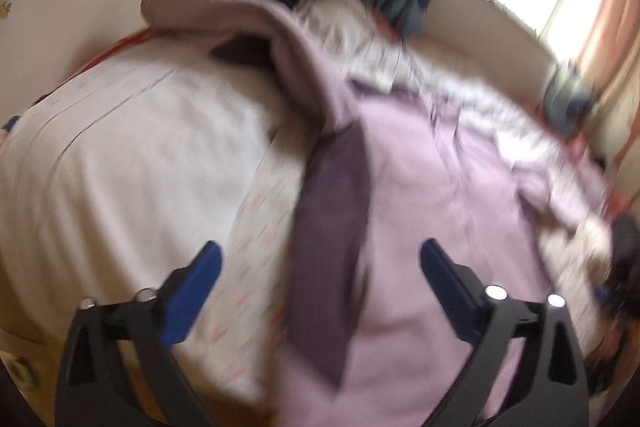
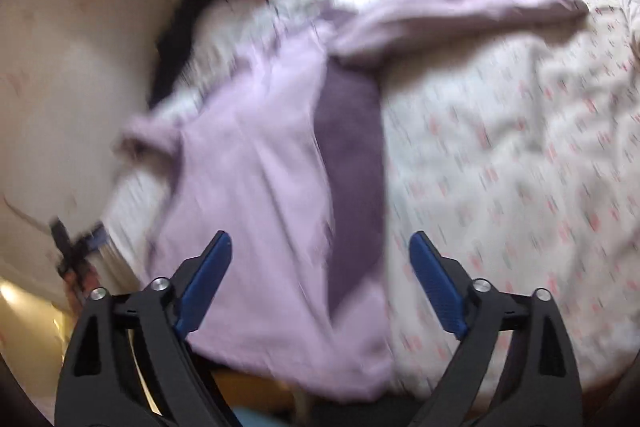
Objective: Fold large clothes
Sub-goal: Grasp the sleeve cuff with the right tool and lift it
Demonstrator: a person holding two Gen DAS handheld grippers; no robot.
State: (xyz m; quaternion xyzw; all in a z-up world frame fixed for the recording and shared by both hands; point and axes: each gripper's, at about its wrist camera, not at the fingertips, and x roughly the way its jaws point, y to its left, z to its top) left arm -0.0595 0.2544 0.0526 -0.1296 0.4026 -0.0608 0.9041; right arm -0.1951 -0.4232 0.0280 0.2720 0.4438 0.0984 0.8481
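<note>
both grippers gape above the lilac garment.

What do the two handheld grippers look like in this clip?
Left gripper and right gripper match: black plastic forked arms with triangular cutouts, flat blue fingers, silver round bolt heads at the pivots. No cables, markings, sleeves or hands show.

Lilac garment on a patterned white bed

The garment is pale lilac with a darker purple panel; the bed sheet is white with small pink-red marks; each hand-held gripper is black with blue pads.
</note>
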